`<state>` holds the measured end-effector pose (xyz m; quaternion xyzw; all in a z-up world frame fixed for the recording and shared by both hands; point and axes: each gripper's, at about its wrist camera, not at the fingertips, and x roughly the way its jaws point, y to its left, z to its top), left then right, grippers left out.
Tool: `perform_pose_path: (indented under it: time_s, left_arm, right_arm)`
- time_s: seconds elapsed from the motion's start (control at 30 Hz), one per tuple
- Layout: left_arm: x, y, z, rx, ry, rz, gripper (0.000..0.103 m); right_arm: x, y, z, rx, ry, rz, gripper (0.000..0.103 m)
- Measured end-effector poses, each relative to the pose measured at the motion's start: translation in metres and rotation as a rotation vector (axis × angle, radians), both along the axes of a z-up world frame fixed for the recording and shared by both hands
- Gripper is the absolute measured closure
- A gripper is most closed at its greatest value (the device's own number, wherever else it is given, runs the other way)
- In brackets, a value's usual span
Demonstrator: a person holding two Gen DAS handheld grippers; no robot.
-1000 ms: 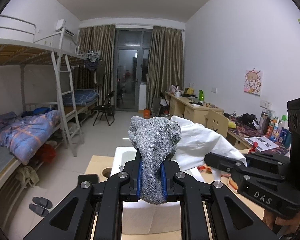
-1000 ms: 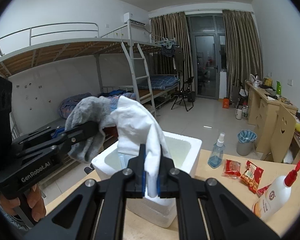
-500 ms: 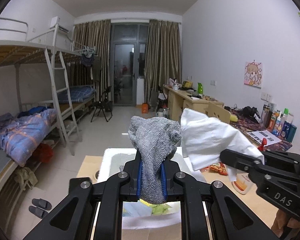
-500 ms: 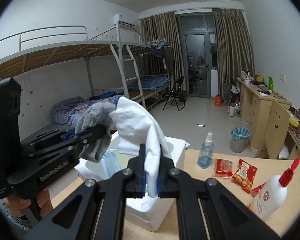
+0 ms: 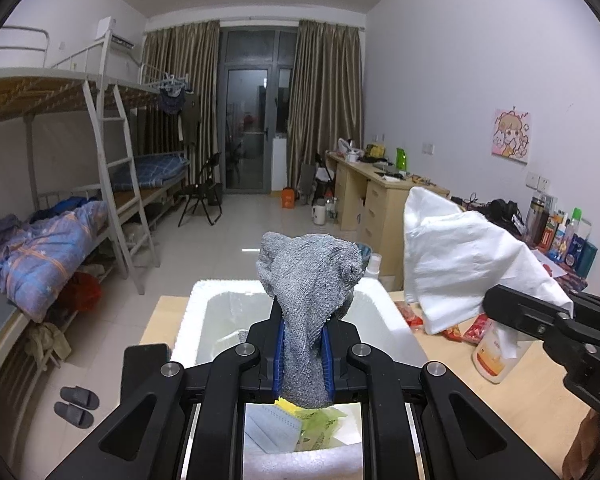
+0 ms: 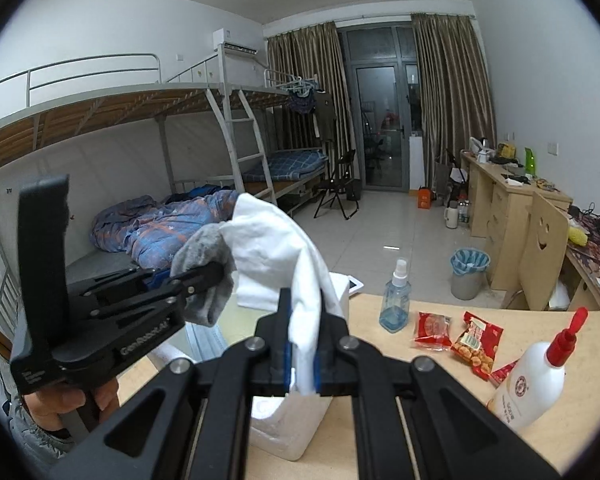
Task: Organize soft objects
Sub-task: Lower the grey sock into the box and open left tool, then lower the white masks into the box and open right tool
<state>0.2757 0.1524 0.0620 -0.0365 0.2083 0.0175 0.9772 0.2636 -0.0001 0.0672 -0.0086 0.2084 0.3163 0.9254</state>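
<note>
My left gripper (image 5: 302, 354) is shut on a grey knitted sock (image 5: 308, 284) that bulges up above the blue pads. It hangs over the open white foam box (image 5: 384, 320), which holds papers and yellow-green items. My right gripper (image 6: 302, 354) is shut on a white cloth (image 6: 276, 240) that drapes up and to the left. In the left wrist view the white cloth (image 5: 456, 256) sits to the right of the box, held by the right gripper (image 5: 496, 304). The right wrist view shows the left gripper (image 6: 212, 274) with the grey sock (image 6: 204, 256) at left, over the box.
On the wooden table (image 6: 460, 364) stand a blue spray bottle (image 6: 396, 300), red snack packets (image 6: 476, 340) and a white bottle with a red nozzle (image 6: 536, 376). A black phone (image 5: 144, 364) lies left of the box. Bunk beds line the left wall, desks the right.
The left gripper with the sock has moved forward over the box, whose inside now shows below it. The right gripper with the white cloth now sits further right of the sock.
</note>
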Motion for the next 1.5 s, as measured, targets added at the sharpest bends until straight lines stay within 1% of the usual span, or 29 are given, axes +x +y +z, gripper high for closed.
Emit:
perform_pose_path:
  time_s: [0.1, 0.13, 0.17, 0.2, 0.27, 0.3, 0.33, 0.37, 0.47, 0.7, 0.97, 1.13, 1.3, 1.5]
  left_arm:
    - [0.008, 0.003, 0.0, -0.011, 0.018, -0.002, 0.081]
    - [0.01, 0.005, -0.001, -0.018, 0.024, 0.0, 0.073]
    - [0.011, 0.006, -0.001, -0.021, 0.025, 0.002, 0.062]
    - [0.012, 0.007, -0.002, -0.018, 0.023, 0.006, 0.055]
    - [0.012, 0.007, -0.002, -0.007, 0.02, 0.022, 0.029]
    - [0.011, 0.008, -0.001, -0.008, 0.014, 0.027, 0.023]
    - [0.01, 0.007, -0.001, -0.008, 0.009, 0.027, 0.012]
    - [0.007, 0.006, 0.001, -0.003, -0.005, 0.03, 0.007]
    - [0.001, 0.005, 0.001, 0.028, -0.025, 0.049, 0.006]
    - [-0.007, 0.005, -0.001, 0.058, -0.03, 0.081, 0.005]
    - [-0.032, 0.014, 0.003, 0.07, -0.063, 0.132, 0.004]
    - [-0.049, 0.025, 0.007, 0.063, -0.082, 0.162, 0.004]
    - [-0.069, 0.036, 0.01, 0.057, -0.104, 0.212, 0.004]
    - [-0.086, 0.048, 0.01, 0.069, -0.112, 0.276, 0.003]
  right_arm:
    - [0.002, 0.0, -0.001, 0.0, 0.005, -0.003, 0.093]
    - [0.002, 0.0, -0.001, 0.001, 0.006, -0.004, 0.093]
    - [0.002, -0.001, 0.0, 0.001, 0.006, -0.005, 0.093]
    - [0.002, -0.001, 0.0, 0.002, 0.005, -0.006, 0.093]
    - [0.002, -0.002, -0.001, 0.003, 0.004, -0.005, 0.093]
    - [0.002, -0.002, -0.001, 0.004, 0.004, -0.005, 0.093]
    - [0.002, -0.003, -0.001, 0.006, 0.003, -0.005, 0.093]
    - [0.003, -0.003, -0.001, 0.006, 0.002, -0.005, 0.093]
    - [0.003, -0.003, -0.002, 0.006, 0.003, -0.006, 0.093]
    - [0.004, 0.002, -0.006, -0.001, 0.018, 0.009, 0.093]
    - [0.004, 0.013, -0.005, -0.005, 0.024, 0.039, 0.093]
    - [0.002, 0.022, -0.004, -0.009, 0.024, 0.061, 0.093]
    - [0.002, 0.031, -0.005, -0.011, 0.031, 0.084, 0.093]
    - [0.008, 0.046, -0.009, -0.019, 0.045, 0.102, 0.093]
